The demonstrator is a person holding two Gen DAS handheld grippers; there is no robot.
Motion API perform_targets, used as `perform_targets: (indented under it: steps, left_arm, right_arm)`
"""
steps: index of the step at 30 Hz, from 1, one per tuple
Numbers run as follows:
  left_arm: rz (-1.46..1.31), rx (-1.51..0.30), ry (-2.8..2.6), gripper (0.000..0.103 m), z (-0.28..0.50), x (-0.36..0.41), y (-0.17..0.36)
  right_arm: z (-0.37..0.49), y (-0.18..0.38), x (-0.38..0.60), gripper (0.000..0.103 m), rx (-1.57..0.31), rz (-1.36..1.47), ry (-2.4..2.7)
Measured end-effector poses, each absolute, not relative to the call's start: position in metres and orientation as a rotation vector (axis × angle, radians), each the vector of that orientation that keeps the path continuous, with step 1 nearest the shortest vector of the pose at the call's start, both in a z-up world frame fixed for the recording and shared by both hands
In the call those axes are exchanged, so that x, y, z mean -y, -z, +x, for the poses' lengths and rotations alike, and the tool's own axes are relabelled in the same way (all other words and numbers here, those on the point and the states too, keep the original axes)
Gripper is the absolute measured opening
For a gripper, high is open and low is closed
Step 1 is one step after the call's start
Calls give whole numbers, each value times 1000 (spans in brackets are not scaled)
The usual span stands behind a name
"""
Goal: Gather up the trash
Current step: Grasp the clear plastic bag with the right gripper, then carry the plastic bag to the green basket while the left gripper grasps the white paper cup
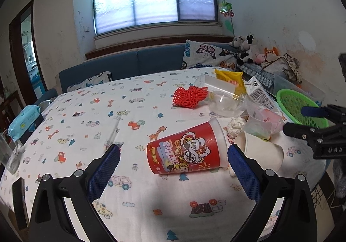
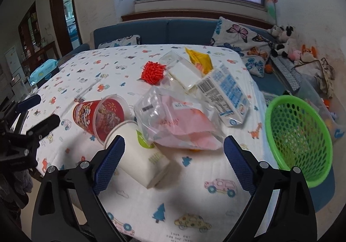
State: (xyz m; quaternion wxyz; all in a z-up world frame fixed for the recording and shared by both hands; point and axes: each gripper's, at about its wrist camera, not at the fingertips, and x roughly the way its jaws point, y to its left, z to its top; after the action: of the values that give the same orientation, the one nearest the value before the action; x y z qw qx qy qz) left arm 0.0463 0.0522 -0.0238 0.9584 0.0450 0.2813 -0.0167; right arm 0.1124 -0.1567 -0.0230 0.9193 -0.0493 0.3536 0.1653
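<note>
left tablecloth (image 1: 90, 112) bare | right: trash heap (image 2: 179, 116), basket (image 2: 300, 133) block

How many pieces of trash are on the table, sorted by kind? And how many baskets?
Cups: 3, the red cup, the white paper cup and the clear cup
Bags and wrappers: 2, the clear bag and the yellow wrapper
Cartons: 1, the milk carton
Red mesh: 1
Crumpled paper: 1
Baskets: 1, the green basket
Total: 9
</note>
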Motion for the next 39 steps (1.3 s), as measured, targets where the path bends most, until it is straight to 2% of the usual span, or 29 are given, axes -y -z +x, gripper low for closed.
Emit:
perform_targets:
  steps: [11,15,18,20,22,31,36,38,39]
  left_arm:
    - [170,-605,128,97,58,-60,38]
    - [194,-621,175,97,66,-66,42]
    - [232,-627,228,97,73,-66,44]
    - [272,-622,261,97,78,-65,46]
    - [302,-624,288,97,83,-63,48]
    - [277,-598,396,97,73,-39,43]
    - [212,-581,474,95,67,-23,34]
    - [201,-573,496,92,66,-15,32]
    - [199,-571,501,86,66,-12,32]
  right_arm:
    - [162,33,121,81,-793,-149,-374]
    - [174,43,116,75,-827,-156,-366]
    - [177,47,119,66,-848,-145,-363]
    - [176,47,123,64,-845,-142,-359]
    - [173,45,125,55,-837,-144,-354]
    - [161,33,150,37,-801,-100,-341]
    - [150,21,164,34,-763,-79,-335]
    - [147,16,170,33,-747,-68,-332]
    - [145,13,173,33,-740,-60,-331]
